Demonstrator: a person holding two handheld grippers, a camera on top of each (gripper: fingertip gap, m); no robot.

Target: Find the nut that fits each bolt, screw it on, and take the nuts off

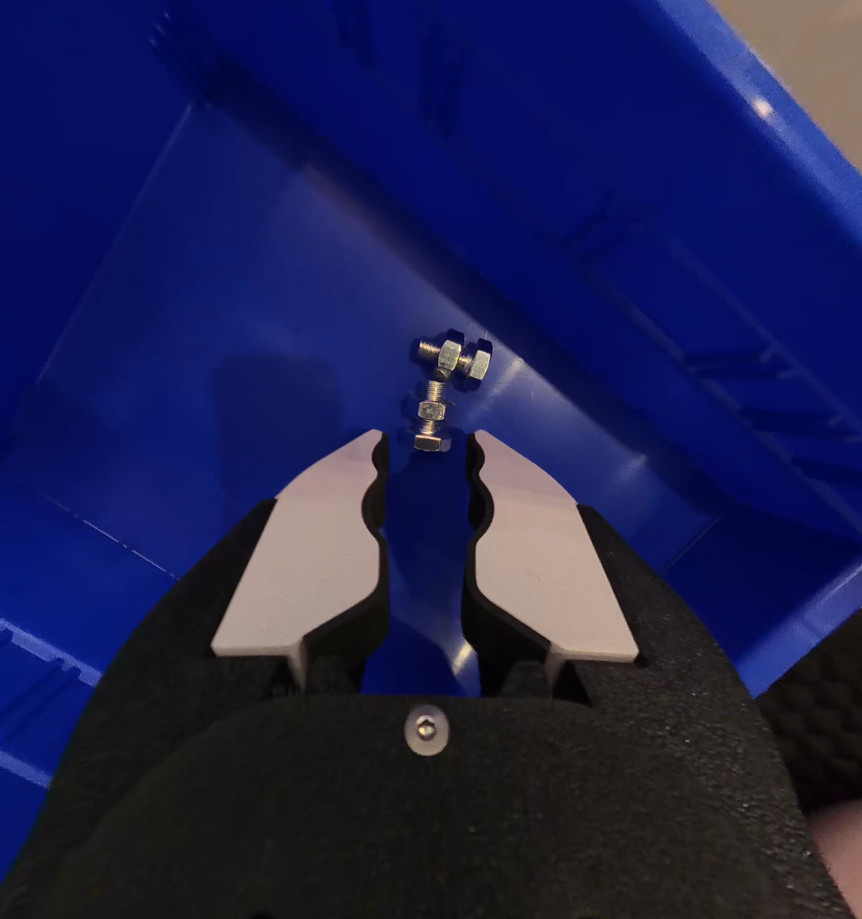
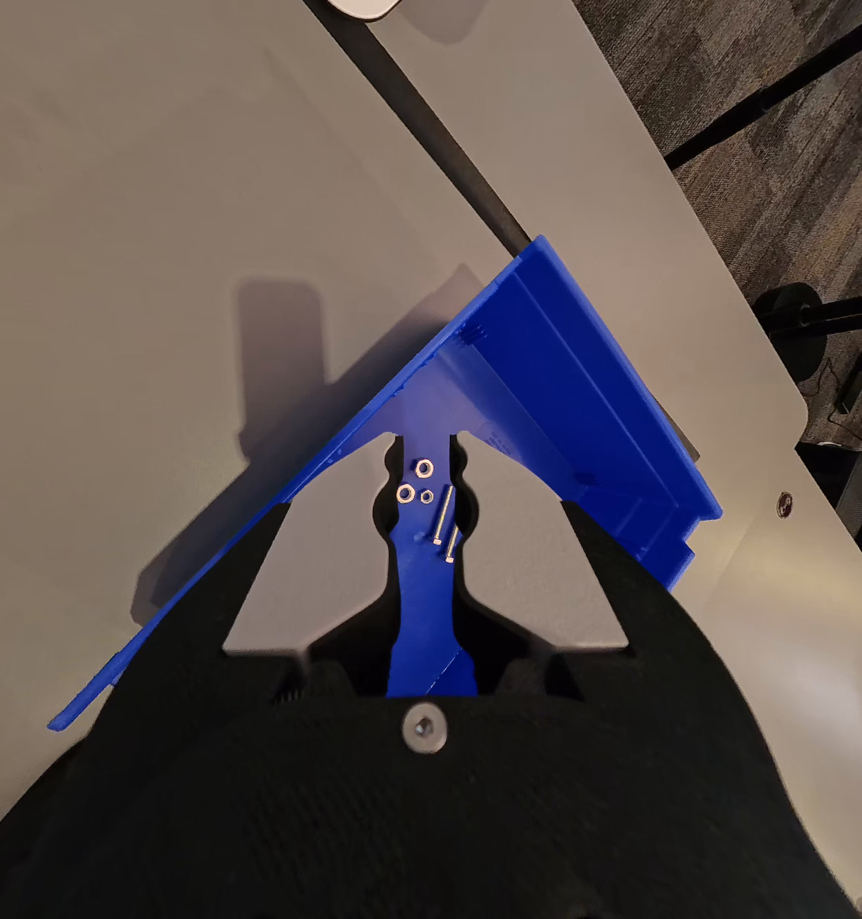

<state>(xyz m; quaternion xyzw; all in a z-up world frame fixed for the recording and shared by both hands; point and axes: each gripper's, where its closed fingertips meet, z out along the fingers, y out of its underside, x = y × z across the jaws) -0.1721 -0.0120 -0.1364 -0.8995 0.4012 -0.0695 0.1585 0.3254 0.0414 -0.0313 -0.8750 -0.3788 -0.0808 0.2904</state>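
In the left wrist view, two silver bolts, each with a nut threaded on, lie on the floor of a blue plastic bin (image 1: 250,308). The near bolt (image 1: 432,416) points toward me; the far bolt (image 1: 456,359) lies crosswise behind it. My left gripper (image 1: 425,436) is open and empty, its tips just short of the near bolt's head. In the right wrist view, three loose nuts (image 2: 415,481) and two thin bolts (image 2: 444,517) lie on the floor of a blue bin (image 2: 583,378). My right gripper (image 2: 423,436) hovers open and empty above them.
The blue bin in the right wrist view sits on a grey table (image 2: 120,199) beside a dark seam (image 2: 434,124). The table's edge (image 2: 767,343) runs along the right, with carpet and a black stand base (image 2: 792,318) beyond. Bin walls (image 1: 618,224) surround my left gripper.
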